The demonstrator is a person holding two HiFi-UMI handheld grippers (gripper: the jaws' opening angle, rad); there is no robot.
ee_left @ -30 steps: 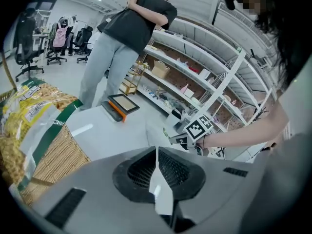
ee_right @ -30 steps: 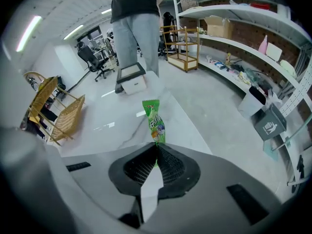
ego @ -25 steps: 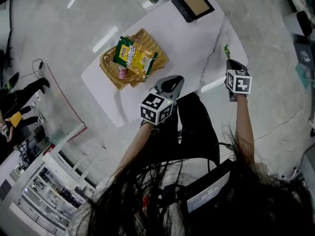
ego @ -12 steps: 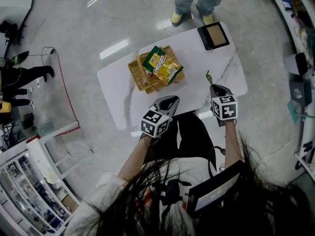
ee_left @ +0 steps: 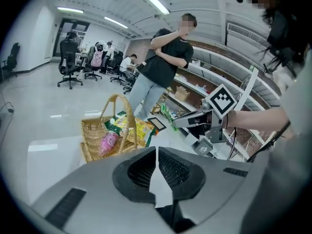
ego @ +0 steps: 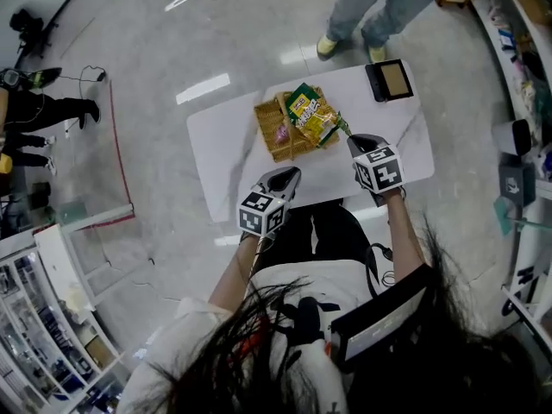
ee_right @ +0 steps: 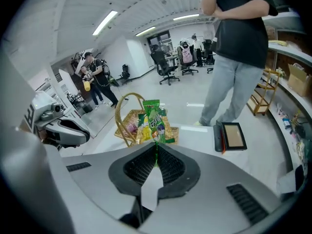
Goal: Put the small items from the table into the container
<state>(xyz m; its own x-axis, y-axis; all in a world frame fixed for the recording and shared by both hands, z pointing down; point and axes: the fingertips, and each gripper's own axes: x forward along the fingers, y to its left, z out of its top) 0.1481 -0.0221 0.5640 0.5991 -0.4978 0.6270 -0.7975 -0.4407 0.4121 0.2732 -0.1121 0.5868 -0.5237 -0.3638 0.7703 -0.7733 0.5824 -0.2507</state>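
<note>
A wicker basket (ego: 267, 138) with a tall handle stands on the white table (ego: 216, 145); it holds yellow-green snack packs (ego: 309, 115) and a pink item (ego: 281, 134). My right gripper (ego: 352, 140) is at the basket's right side, shut on a small green packet (ego: 342, 128). In the right gripper view the green packet (ee_right: 154, 117) hangs upright from the closed jaws of the right gripper (ee_right: 156, 147), in front of the basket (ee_right: 125, 116). My left gripper (ego: 289, 172) is at the table's near edge below the basket, shut and empty. The left gripper (ee_left: 156, 150) points at the basket (ee_left: 95, 130).
A black tablet-like device (ego: 389, 79) lies at the table's far right corner. A person (ego: 371, 7) stands just beyond the table. Shelving (ego: 526, 102) runs along the right; a glass barrier with a red edge (ego: 121, 162) stands on the left.
Both grippers moved toward the basket. The right one carried the green packet from the table's right edge up to the basket's side.
</note>
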